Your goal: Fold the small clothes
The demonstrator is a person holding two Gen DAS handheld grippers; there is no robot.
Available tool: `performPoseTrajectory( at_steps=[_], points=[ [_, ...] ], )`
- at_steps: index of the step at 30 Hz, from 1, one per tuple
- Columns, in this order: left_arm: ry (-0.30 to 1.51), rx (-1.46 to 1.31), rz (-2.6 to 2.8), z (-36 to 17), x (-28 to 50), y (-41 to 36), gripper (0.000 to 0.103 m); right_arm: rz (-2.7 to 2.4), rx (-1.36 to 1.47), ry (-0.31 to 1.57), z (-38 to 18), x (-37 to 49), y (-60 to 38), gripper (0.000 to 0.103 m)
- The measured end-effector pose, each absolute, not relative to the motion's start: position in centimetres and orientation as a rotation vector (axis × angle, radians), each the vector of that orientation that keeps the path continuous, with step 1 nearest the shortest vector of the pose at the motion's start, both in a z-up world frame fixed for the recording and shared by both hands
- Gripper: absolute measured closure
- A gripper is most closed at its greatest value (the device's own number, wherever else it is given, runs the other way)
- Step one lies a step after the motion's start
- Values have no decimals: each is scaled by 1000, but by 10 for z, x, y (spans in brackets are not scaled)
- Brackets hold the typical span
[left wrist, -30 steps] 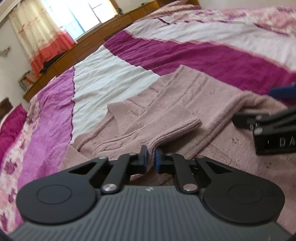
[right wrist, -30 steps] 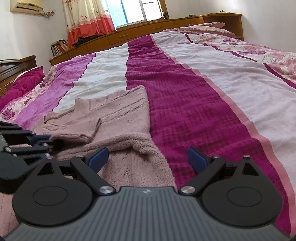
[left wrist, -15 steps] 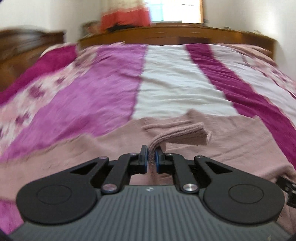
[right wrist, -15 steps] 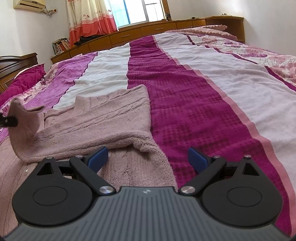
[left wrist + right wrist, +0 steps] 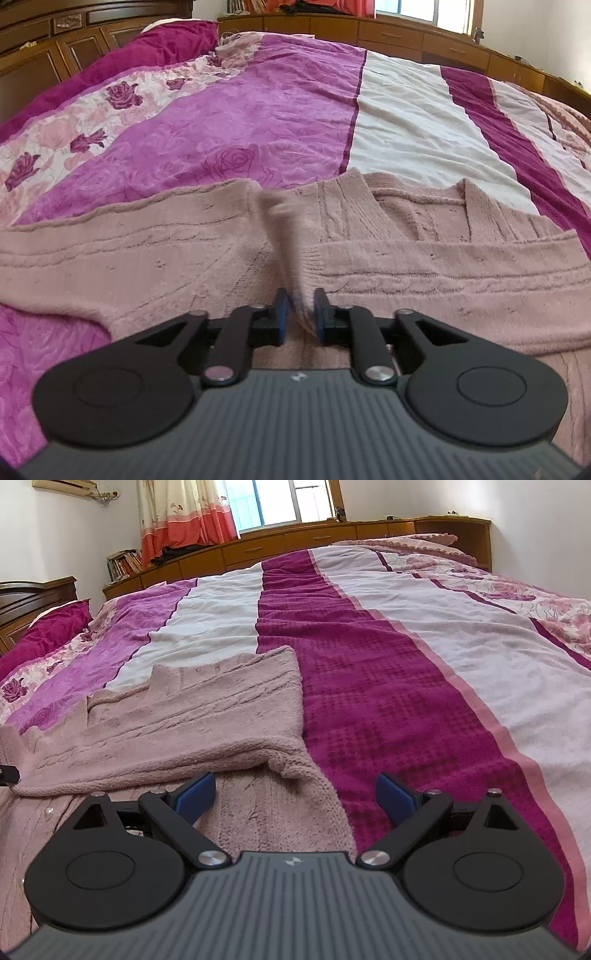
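Pink sweater (image 5: 155, 251) lay spread on bed (image 5: 280, 122). Left claw (image 5: 300, 317) had just been opening, sleeve cuff (image 5: 284, 236) loose between pads. Right claw (image 5: 295, 797) gaped wide, empty, over sweater edge.

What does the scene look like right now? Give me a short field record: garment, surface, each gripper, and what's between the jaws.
garment: pink knit sweater, lying spread out, one part folded over its body
surface: striped bedspread
left gripper: jaws have just been opening, slightly parted; blurred sleeve cuff stands between them, the pads no longer press on it
right gripper: wide open over the sweater's edge, gripping nothing
background: wooden cabinets, curtain
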State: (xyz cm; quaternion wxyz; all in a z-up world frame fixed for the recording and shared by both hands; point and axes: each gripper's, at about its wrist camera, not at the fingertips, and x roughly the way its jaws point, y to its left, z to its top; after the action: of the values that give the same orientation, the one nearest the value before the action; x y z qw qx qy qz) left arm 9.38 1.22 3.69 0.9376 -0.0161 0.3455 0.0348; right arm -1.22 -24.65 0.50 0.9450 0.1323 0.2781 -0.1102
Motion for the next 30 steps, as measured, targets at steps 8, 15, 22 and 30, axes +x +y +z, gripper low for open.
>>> performPoseTrajectory(
  at_steps=[8,15,22,30],
  points=[
    [719,-24,96,34,82,27,68,-225,272,565,5,-13,-246,6],
    [709,-36,90,40,70,36,62,-225,291,540,14,-17,-245,6],
    [676,-49,96,50,77,49,62,-127,316,485,50,-1,-249,6],
    [703,-127,115,43,99,77,62,-73,437,532,53,70,-288,7]
  ],
)
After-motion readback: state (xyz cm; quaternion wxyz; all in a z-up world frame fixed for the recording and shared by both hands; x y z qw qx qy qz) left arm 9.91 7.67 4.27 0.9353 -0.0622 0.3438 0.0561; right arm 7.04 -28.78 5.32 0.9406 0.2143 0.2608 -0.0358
